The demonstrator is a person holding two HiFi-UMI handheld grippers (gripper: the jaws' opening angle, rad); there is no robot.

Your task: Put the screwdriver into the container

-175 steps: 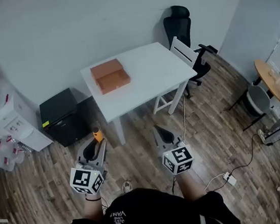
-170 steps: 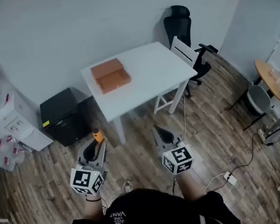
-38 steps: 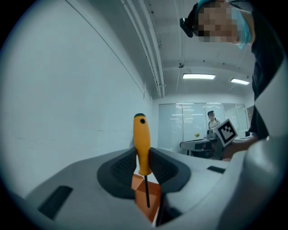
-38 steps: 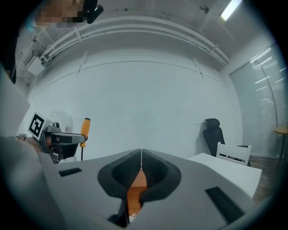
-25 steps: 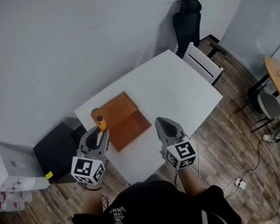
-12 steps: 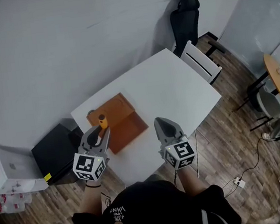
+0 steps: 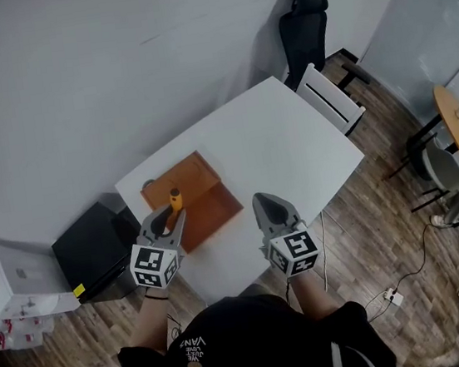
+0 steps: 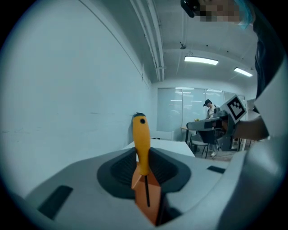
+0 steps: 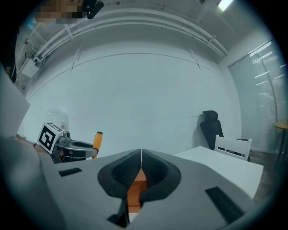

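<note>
My left tongs [image 7: 170, 220] pinch the screwdriver [image 7: 175, 200] near where handle meets shaft. Its long axis runs in line with the tongs, with the orange handle leading past the tips. The container [image 7: 206, 194] rests on the tabletop [image 7: 283, 142], directly ahead of and below that handle, so I judge the left side nearer. My right tongs [image 7: 267, 203] are pressed together, empty, off the container's right.

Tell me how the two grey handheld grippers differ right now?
The left gripper clamps an orange-handled screwdriver, handle sticking out; the right gripper is shut on nothing. The left gripper's tip lies over the open orange box, the right gripper's over bare white table. Both are grey and alike in shape.
</note>
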